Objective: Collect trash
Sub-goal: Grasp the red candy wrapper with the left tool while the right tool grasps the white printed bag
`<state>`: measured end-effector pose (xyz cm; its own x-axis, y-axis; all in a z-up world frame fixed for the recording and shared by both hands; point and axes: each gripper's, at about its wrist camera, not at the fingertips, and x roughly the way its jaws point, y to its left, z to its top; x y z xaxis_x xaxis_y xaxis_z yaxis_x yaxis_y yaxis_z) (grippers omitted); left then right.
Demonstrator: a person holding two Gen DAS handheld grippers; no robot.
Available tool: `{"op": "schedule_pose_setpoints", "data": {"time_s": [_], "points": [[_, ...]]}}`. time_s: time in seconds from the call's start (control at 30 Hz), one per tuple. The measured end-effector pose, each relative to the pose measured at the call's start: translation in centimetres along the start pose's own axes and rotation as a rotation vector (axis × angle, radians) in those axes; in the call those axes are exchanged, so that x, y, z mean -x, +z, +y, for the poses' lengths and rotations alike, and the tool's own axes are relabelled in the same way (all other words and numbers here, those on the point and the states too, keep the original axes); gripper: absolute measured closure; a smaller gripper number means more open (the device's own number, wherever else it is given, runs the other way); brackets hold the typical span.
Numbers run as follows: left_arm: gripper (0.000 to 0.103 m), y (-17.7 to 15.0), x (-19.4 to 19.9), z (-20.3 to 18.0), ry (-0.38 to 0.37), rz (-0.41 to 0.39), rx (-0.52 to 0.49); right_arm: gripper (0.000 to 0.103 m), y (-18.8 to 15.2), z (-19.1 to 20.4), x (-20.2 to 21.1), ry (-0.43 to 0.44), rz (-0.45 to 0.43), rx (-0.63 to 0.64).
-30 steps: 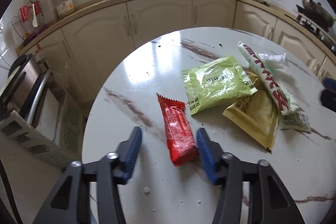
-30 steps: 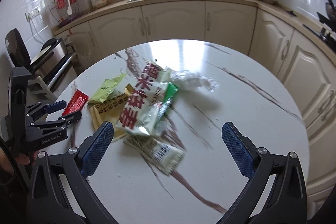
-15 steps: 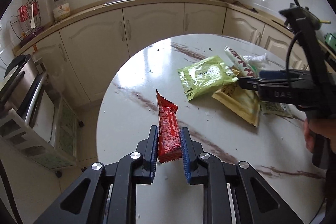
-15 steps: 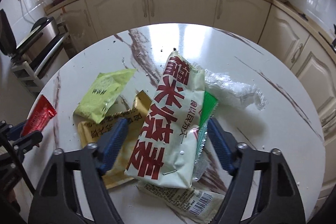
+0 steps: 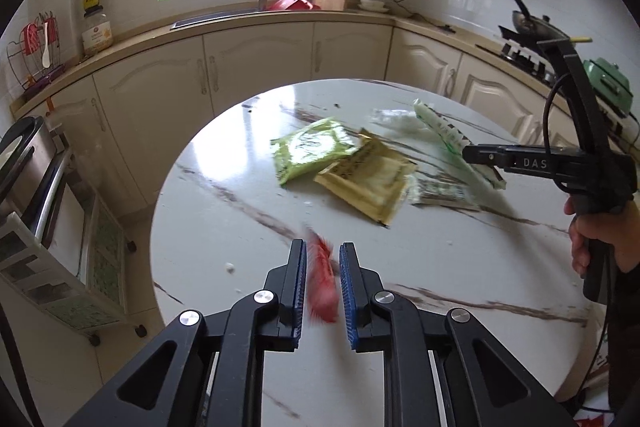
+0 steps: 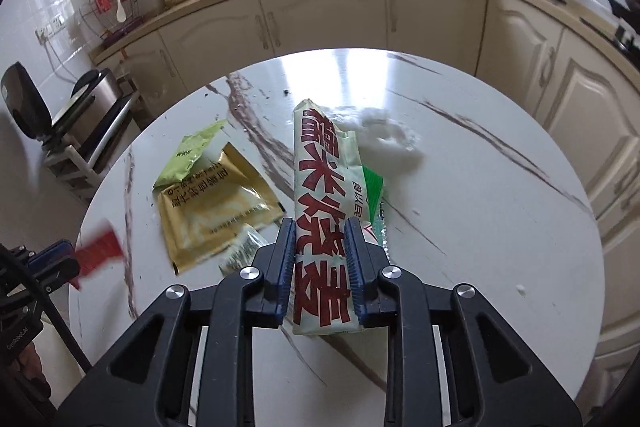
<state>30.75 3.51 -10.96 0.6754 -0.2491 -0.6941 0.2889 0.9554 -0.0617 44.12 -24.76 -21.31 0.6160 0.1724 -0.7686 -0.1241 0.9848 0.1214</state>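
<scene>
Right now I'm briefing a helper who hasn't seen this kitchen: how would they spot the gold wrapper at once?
Find the round marble table in front of the cream cabinets. In the litter on it, the gold wrapper lies flat, its upper corner tucked under a lime-green packet. It is the only metallic yellow-gold pouch, with dark print along its top edge.

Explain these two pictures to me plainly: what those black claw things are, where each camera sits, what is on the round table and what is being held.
No robot here: a person holds hand-held tongs in each hand, each with a camera looking along its blue-padded fingers. The left tongs have just closed on a red wrapper, blurred. The right tongs have just closed on a long white packet with red lettering. On the marble table remain a green packet, a gold packet, a barcoded wrapper and crumpled clear plastic.
</scene>
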Motion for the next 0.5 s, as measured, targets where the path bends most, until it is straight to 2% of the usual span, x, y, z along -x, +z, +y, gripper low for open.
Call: {"op": "schedule_pose_setpoints", "data": {"time_s": [0.2,0.27,0.33,0.37,0.4,0.47,0.5], "points": [[0.09,-1.1,1.8,-2.3,-0.014,0.004,-0.028,0.08,-4.0,-0.2,3.6,0.008,0.027,0.054],[0.088,-1.4,1.8,-2.2,-0.004,0.017,-0.026,0.079,-5.0,0.1,4.6,-0.021,0.007,0.074],[0.088,-1.8,1.8,-2.1,0.021,0.028,-0.021,0.076,-5.4,0.3,4.8,-0.013,0.002,0.096],[0.087,-2.0,1.8,-2.0,0.03,0.035,-0.018,0.069,-5.4,0.4,4.5,-0.015,0.006,0.101],[0.085,-2.1,1.8,-1.9,0.036,0.042,-0.01,0.057,-5.4,0.4,4.1,-0.031,0.003,0.107],[0.081,-2.2,1.7,-1.8,0.044,0.052,-0.003,0.041,-5.3,0.5,3.2,-0.088,-0.005,0.124],[0.078,-2.4,1.7,-1.5,0.052,0.06,0.001,0.042,-5.2,0.5,2.7,-0.101,0.004,0.122]]}}
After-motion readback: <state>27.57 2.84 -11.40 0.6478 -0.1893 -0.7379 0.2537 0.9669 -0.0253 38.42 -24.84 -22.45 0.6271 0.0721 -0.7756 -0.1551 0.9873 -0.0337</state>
